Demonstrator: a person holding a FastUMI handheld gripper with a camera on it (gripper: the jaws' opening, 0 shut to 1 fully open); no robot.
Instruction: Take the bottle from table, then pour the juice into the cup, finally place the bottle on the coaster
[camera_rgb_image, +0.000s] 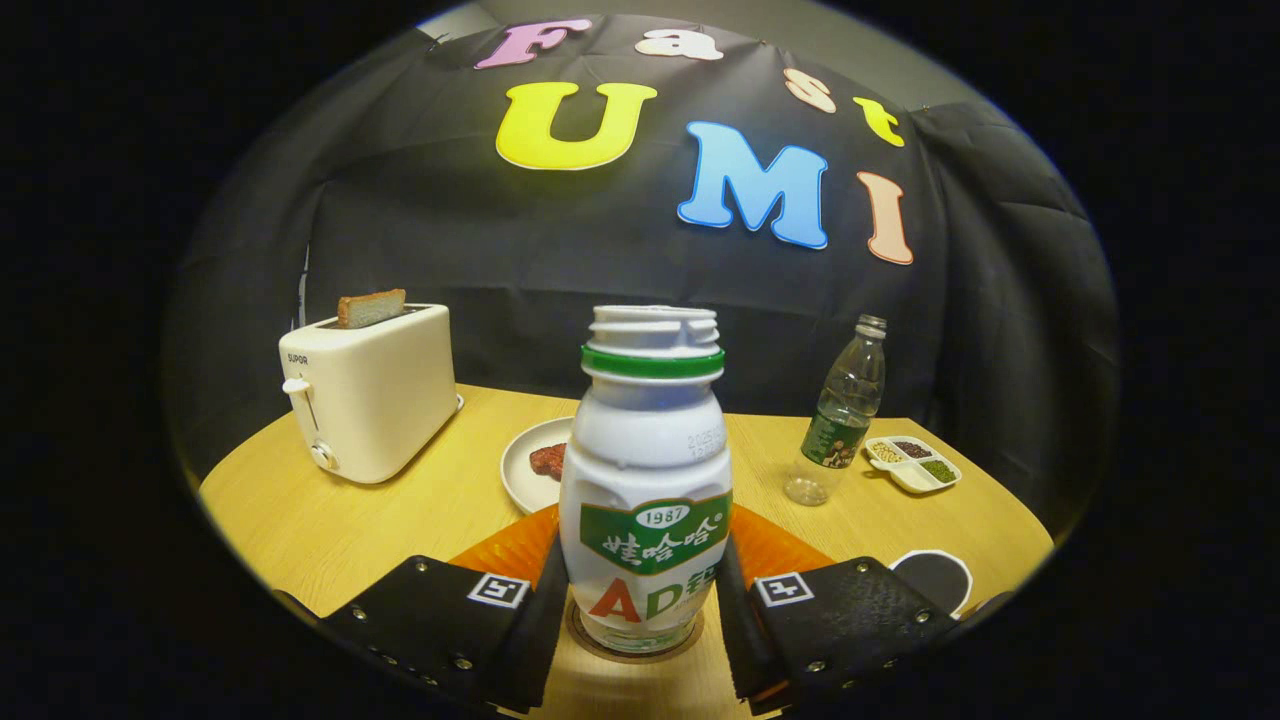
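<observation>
Gripper view: the bottle (645, 480), uncapped and upright, is standing on a round coaster (637, 645) between the fingers of the hand-held gripper (637, 610). The fingers are flanking its lower body, apparently touching; whether they are pressing cannot be told. An orange mat (770, 550) is lying just behind. Outward on the worktop (400, 510): a plate (530, 465) at 11 o'clock, a toaster (370, 400) with bread at 10 o'clock, a clear bottle (845, 410) and a divided dish (912, 463) at 1 o'clock, a dark round cup-like rim (935, 575) at 3 o'clock. Risks: an uneven release or sideways withdrawal is likely tipping the tall open bottle, spilling any remaining juice.
</observation>
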